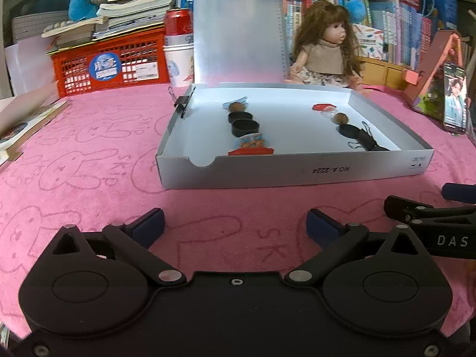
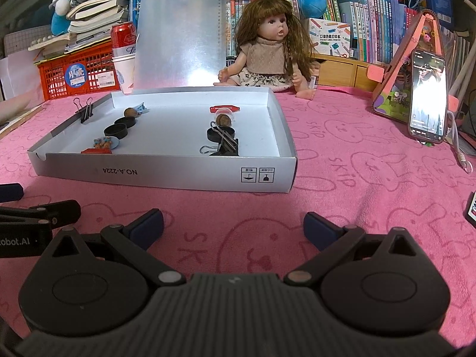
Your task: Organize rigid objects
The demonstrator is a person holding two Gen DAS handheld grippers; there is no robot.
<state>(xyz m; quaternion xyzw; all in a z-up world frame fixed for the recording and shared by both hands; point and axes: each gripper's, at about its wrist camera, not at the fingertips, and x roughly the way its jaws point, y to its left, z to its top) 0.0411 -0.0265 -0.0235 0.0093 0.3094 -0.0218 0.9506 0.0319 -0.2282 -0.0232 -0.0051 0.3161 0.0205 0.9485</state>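
Note:
A shallow silver box [image 1: 297,171] [image 2: 178,175] lies open on the pink cloth. Its left row holds a walnut [image 1: 237,106], two black caps [image 1: 245,128] [image 2: 116,131] and a colourful clip [image 1: 250,145]. Its right row holds a red clip [image 2: 224,109], a walnut [image 2: 223,119], a black cap and a black binder clip [image 2: 226,145] [image 1: 367,142]. Another binder clip [image 2: 84,110] grips the box's left wall. My left gripper [image 1: 235,227] and right gripper [image 2: 233,226] are open and empty, side by side in front of the box.
A doll [image 2: 267,50] sits behind the box. A phone [image 2: 428,101] leans on a pink stand at the right. A red crate [image 1: 110,62], a red can [image 1: 178,21], cups and stacked books stand behind the box's upright lid.

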